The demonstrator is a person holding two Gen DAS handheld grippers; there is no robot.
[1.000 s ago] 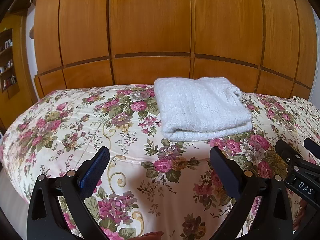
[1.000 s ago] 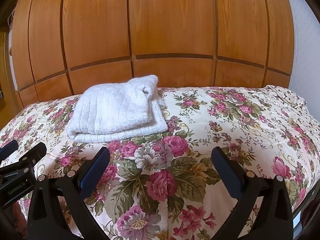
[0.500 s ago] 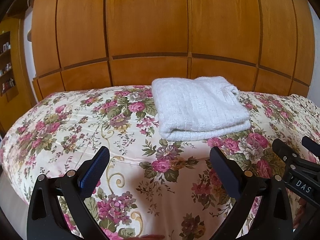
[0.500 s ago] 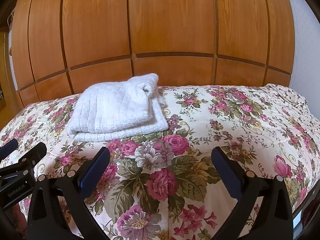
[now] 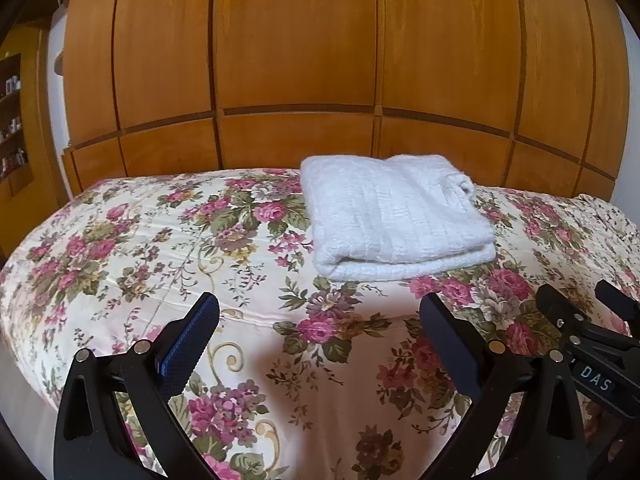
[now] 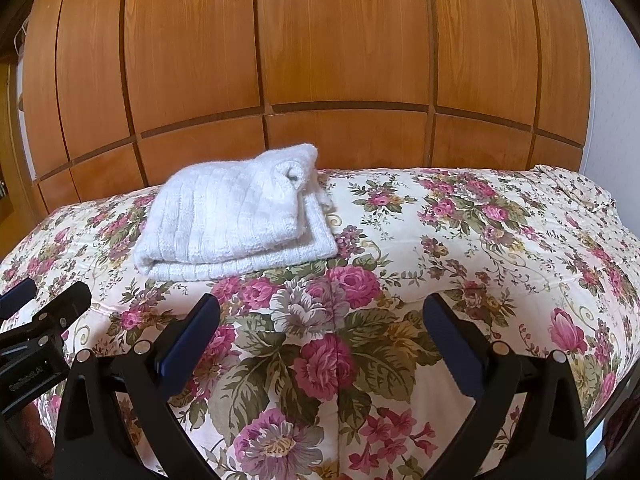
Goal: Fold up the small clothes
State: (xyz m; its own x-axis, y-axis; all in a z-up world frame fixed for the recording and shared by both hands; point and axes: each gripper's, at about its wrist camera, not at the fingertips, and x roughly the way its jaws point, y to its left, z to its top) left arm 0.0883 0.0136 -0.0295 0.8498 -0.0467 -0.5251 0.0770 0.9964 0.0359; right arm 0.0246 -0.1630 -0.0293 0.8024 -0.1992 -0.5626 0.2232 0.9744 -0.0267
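Wood-panelled wardrobe [image 5: 296, 60] backs the floral bed [image 5: 168, 248]. White knit garment [image 5: 392, 216] lies folded toward the bed's far edge. Left gripper [image 5: 320, 344] and right gripper [image 6: 322, 340] hang released, empty, near. Risk: the rolled upper layer could slump on soft bedding if nudged.

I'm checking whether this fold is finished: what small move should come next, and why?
Probably just draw both grippers back. The white knit garment already lies folded in a neat stack on the floral bedspread. The left gripper and right gripper are both open, empty and short of it. One rolled edge sits loose on top; tucking it is optional.
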